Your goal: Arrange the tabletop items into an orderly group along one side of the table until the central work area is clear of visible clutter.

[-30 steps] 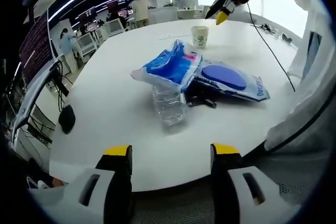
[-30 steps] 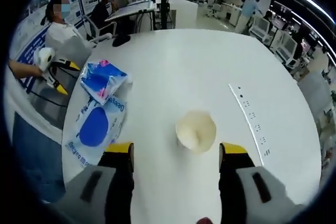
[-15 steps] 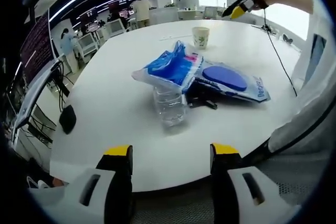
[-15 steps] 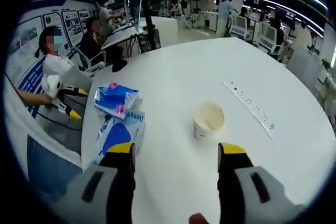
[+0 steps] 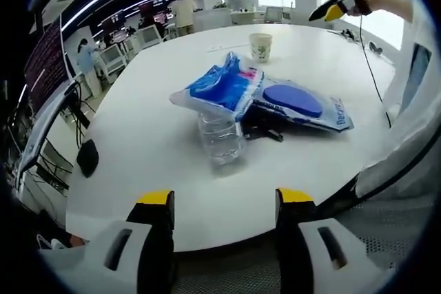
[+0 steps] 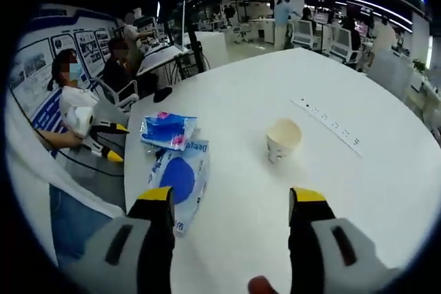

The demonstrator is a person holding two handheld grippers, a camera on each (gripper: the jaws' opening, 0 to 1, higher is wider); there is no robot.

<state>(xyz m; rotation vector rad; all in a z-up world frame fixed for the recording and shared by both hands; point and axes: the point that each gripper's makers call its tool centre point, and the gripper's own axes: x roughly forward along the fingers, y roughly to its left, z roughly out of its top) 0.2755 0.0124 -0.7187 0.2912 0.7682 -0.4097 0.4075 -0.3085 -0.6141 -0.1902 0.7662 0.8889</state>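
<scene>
Right gripper [image 6: 231,201], jaws spread and holding nothing, has the paper cup [image 6: 283,139] at 1 o'clock, nearer than left gripper [image 5: 222,201], also spread.

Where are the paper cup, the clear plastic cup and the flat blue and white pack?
paper cup [image 6: 283,140], right gripper view, on its side wall.
clear plastic cup [image 5: 220,139], left gripper view, on its transparent side.
flat blue and white pack [image 5: 295,101], left gripper view, on the blue oval.
</scene>
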